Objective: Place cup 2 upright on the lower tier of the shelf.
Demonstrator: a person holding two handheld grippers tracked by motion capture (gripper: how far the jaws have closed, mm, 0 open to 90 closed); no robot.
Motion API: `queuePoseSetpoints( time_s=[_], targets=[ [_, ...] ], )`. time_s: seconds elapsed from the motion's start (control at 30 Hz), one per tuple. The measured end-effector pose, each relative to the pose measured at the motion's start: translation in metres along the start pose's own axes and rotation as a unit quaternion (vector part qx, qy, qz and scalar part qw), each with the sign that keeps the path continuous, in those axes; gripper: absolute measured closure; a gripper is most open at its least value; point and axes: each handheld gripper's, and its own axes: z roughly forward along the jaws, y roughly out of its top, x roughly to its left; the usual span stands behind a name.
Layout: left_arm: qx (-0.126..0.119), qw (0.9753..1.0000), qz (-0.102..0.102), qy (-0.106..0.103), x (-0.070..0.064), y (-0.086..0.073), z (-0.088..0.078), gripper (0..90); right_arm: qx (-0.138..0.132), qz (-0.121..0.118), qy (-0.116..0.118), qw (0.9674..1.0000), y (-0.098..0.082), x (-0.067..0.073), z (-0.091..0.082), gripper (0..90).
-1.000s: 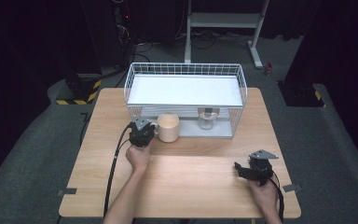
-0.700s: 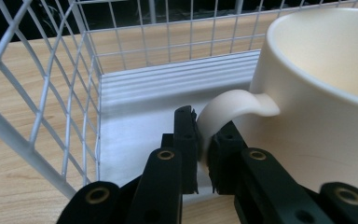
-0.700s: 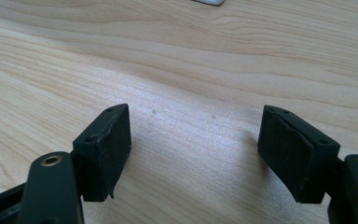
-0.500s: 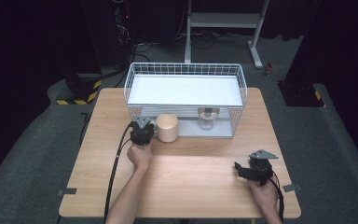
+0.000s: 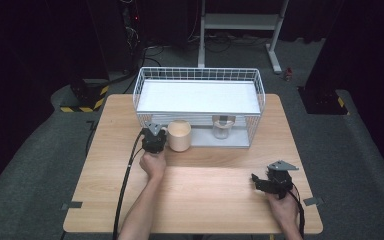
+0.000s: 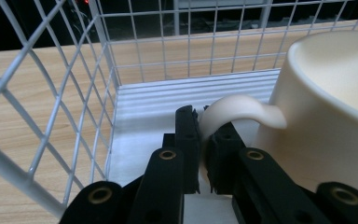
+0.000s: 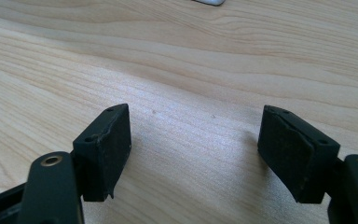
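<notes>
My left gripper (image 6: 204, 144) has its jaws clamped on the cream mug's (image 5: 179, 135) handle (image 6: 235, 110), mug standing on the surface touching the wire basket (image 5: 200, 75), grip by handle for lifting. Right gripper (image 7: 193, 151) idle, jaws apart, empty, parked low over bare surface (image 7: 191, 56).

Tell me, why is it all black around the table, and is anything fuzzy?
High view: light falls on the table, the room behind stays dark. Left gripper view: the cup is huge and a bit soft. Right gripper view: the wood shows pale glare.
</notes>
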Motion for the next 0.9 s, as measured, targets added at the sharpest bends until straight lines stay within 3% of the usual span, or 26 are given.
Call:
queuePoseSetpoints(
  time_s=[0.33, 0.67, 0.9],
  targets=[
    [0.02, 0.9996, 0.012, -0.017, 0.005, -0.001, -0.005, 82.6, 0.001, 0.0, 0.0, 1.0, 0.0, 0.0, 0.0, 25.7],
    [0.036, 0.9988, -0.004, -0.032, 0.01, -0.003, -0.004, 72.5, 0.001, 0.0, 0.0, 1.0, 0.0, 0.0, 0.0, 25.7],
    [0.039, 0.9986, 0.002, -0.036, 0.011, -0.003, -0.005, 71.5, 0.001, 0.001, 0.0, 1.0, 0.0, 0.0, 0.0, 25.7]
  ],
)
